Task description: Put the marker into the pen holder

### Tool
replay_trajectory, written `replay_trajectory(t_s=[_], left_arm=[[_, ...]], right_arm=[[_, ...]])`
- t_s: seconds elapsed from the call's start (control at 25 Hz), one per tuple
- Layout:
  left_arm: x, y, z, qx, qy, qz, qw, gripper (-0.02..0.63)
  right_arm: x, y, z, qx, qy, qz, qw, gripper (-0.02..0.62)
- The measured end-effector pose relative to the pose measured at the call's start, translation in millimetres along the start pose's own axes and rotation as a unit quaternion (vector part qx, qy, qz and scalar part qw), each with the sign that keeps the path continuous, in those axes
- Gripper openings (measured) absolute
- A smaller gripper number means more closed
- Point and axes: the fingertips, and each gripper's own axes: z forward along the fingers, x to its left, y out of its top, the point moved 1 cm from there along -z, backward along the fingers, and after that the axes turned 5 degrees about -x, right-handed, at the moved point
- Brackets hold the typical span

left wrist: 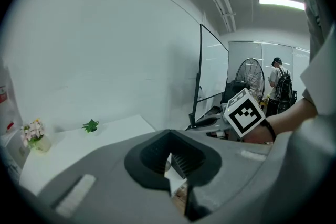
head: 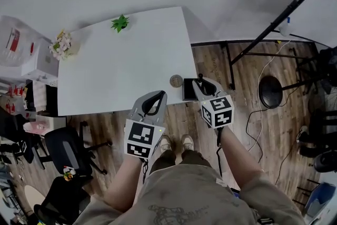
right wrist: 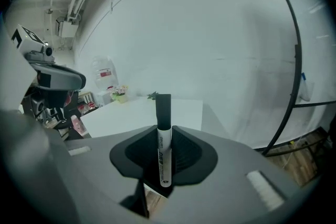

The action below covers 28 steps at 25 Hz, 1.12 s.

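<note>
A white marker with a black cap [right wrist: 164, 150] stands upright between the jaws of my right gripper [right wrist: 165, 132], which is shut on it. In the head view that right gripper [head: 199, 82] hovers just off the front right corner of the white table [head: 121, 71]. A round grey pen holder [head: 176, 80] stands on that corner, just left of the gripper's tips. My left gripper [head: 159, 94] hangs lower, in front of the table's front edge. Its jaws [left wrist: 169, 135] are shut with nothing between them.
A small green plant [head: 120, 23] and a pot of flowers [head: 62, 45] stand at the table's far side. A black slab [head: 188, 93] lies by the pen holder. Black office chairs [head: 68, 150] are at the left, and a black stand with cables [head: 263, 39] at the right. A person [left wrist: 278, 81] stands far off.
</note>
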Motion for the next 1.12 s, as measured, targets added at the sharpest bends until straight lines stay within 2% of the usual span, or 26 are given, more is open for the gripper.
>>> replay_trajectory(t_s=[0.4,0.68,0.76,0.92,1.12], left_arm=[[-3,-30,9,0.032,-0.013,-0.017,0.9993,0.0],[-2,-39,5,0.045,-0.009,-0.013,0.9988,0.0],[0,-39,2,0.046,-0.006,-0.012,0.9989,0.0],[3,-31,-3,0.037,0.0,-0.007,0.9993,0.0],[6,-8,-15,0.016,0.009,0.01,0.9998,0.0]], right_arm=[[1,-54,23,0.095,0.004,-0.028,0.995,0.107],[5,-66,23,0.121,0.012,-0.046,0.992,0.126],[6,-63,20,0.12,0.013,-0.046,0.992,0.173],[8,-43,9,0.095,0.012,-0.044,0.994,0.176],[14,0,-13,0.046,0.009,-0.064,0.997,0.104]])
